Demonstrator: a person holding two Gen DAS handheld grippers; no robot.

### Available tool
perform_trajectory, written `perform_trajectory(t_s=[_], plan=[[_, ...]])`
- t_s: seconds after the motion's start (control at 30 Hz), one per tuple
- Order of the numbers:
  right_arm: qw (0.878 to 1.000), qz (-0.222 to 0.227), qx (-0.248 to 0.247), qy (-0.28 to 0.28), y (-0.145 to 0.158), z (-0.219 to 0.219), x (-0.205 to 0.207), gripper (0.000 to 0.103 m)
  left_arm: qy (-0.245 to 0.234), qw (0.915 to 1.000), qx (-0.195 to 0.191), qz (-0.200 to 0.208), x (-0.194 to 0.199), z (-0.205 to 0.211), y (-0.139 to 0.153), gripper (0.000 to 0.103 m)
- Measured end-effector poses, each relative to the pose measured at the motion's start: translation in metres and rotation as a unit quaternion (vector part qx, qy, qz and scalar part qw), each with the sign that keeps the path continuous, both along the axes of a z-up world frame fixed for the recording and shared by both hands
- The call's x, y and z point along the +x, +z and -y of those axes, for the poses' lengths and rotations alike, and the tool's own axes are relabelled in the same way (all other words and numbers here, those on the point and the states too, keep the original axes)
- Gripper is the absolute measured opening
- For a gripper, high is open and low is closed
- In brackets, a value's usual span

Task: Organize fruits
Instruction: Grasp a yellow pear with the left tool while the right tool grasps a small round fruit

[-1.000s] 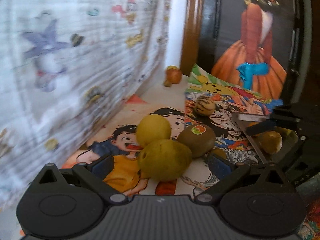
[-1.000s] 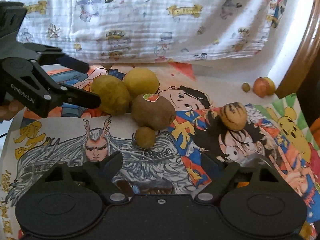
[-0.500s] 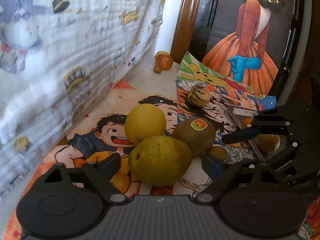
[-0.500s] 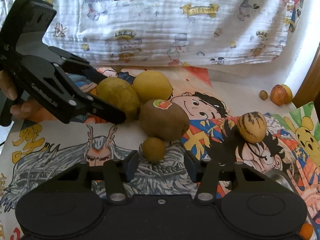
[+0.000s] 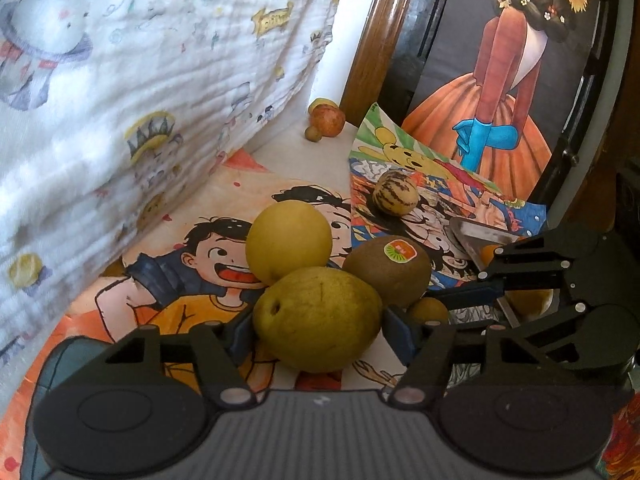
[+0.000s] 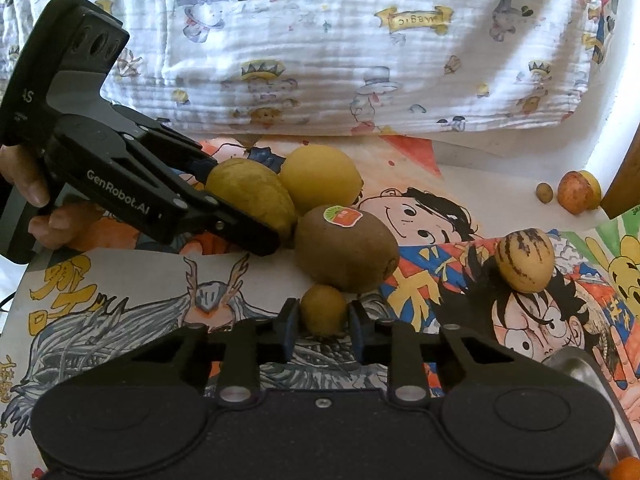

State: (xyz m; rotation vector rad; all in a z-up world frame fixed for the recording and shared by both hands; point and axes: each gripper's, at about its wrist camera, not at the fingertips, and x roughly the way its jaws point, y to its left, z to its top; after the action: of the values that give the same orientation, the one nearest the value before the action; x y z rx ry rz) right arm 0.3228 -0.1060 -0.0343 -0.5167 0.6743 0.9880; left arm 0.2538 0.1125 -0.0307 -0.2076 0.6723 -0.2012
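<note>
1. Your left gripper (image 5: 316, 330) pinches the greenish pear (image 5: 318, 318) at lower centre of the left wrist view, a blue pad on each flank; in the right wrist view the same pear (image 6: 250, 194) sits left of centre between those black fingers
2. Your right gripper (image 6: 322, 326) has its pads pressed onto the small round brown fruit (image 6: 323, 308) at lower centre
3. Crowding both: the yellow pear (image 5: 289, 236) touches the held pear from behind, and the kiwi (image 6: 346, 248) with a sticker lies just above the small fruit and right beside the left gripper's near fingertip
4. Well apart, a striped melon-like fruit (image 6: 525, 260) rests on the cartoon posters (image 6: 140, 280) at right, and a reddish fruit (image 6: 578, 192) with a tiny brown one (image 6: 544, 192) lies in the far right corner under the printed cloth (image 6: 340, 40)
5. A metal tray edge (image 5: 486, 236) shows at right in the left wrist view
6. Half a second ago both grippers stood spread around their fruits; both have since closed in, and your left gripper has slid forward
</note>
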Motion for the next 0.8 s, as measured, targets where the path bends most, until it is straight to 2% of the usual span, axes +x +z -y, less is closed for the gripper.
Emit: perform_trajectory(t_s=[0.5, 0.8], plan=[[1.000, -0.008, 0.012, -0.021, 0.001, 0.008, -0.004, 0.028, 0.039, 0.9992, -0.009, 0.005, -0.011, 0.006, -0.001, 0.067], [0.998, -0.022, 0.037, -0.049, 0.010, 0.026, -0.024, 0.028, 0.026, 0.9995, -0.016, 0.004, -0.031, 0.028, 0.001, 0.067]])
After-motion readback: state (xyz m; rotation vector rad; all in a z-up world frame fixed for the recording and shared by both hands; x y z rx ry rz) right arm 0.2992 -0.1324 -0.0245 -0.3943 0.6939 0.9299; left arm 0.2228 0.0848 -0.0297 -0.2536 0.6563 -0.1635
